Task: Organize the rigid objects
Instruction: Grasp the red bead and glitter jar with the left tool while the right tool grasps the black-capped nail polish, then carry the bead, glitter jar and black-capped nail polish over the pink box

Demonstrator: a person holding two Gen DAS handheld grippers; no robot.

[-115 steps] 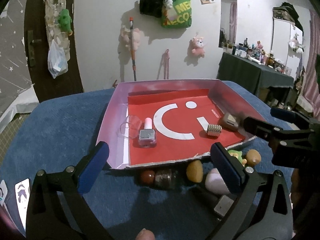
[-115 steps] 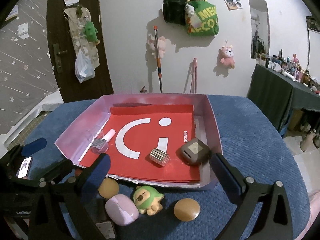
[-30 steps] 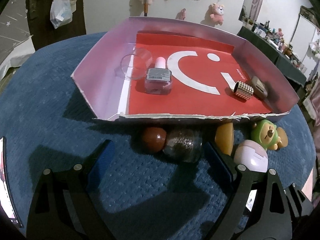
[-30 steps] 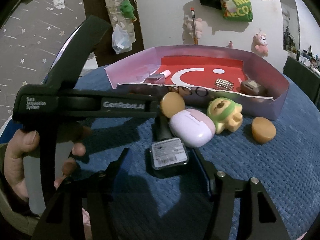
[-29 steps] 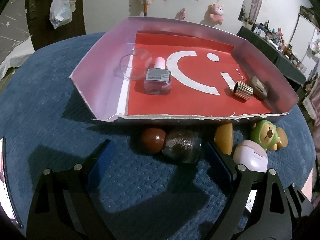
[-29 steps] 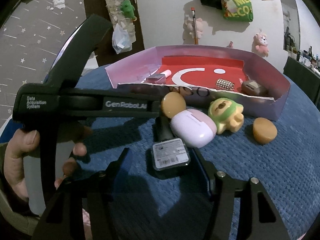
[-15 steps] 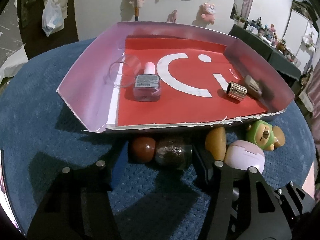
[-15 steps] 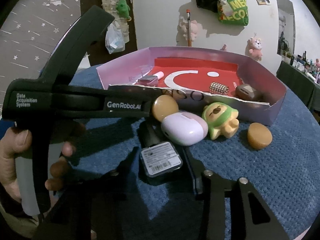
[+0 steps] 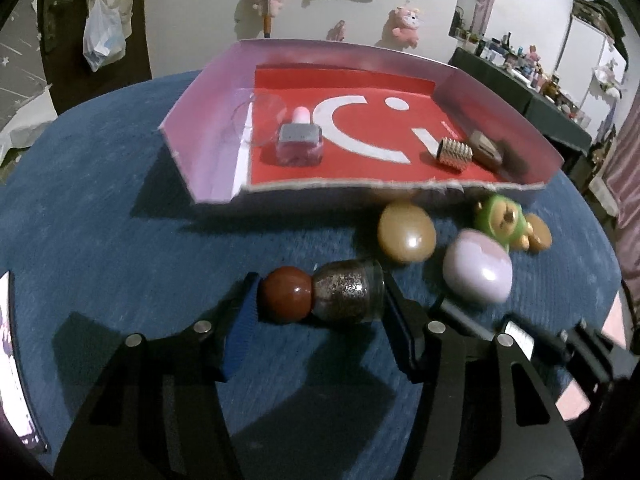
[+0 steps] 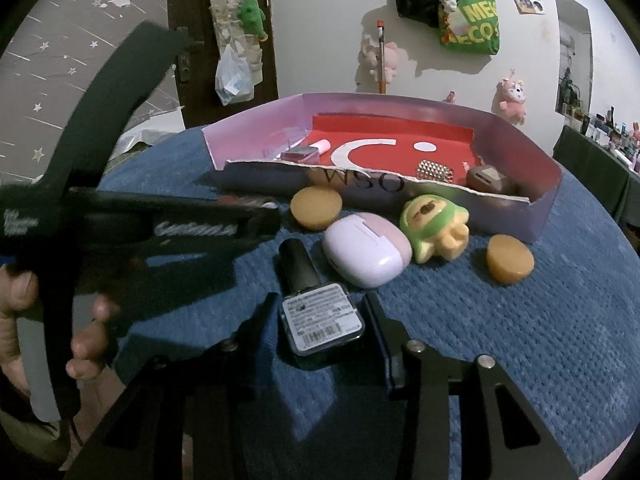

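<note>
Blue fuzzy cloth [image 9: 100, 208] covers the whole table. On it sits a big cardboard box [image 9: 192, 120], pink on its walls and red on its floor, with a torn front edge. Inside lie a see-through bottle with a pink cap [image 9: 298, 142], a bumpy metal roll [image 9: 454, 154] and a small brown block [image 9: 486, 148]. In front of the box are a smooth purple case [image 10: 366, 252], a green and yellow toy [image 10: 434, 228] and two round tan stones [image 10: 316, 208]. The left gripper [image 9: 320, 300] is closed on a little glass bottle [image 9: 346, 296] full of glitter, with a round brown cap, lying sideways. The right gripper [image 10: 320, 320] points down and is closed on a dark nail polish bottle [image 10: 322, 318] with a white label. A hand [image 10: 86, 340] holds the left gripper's handle.
</note>
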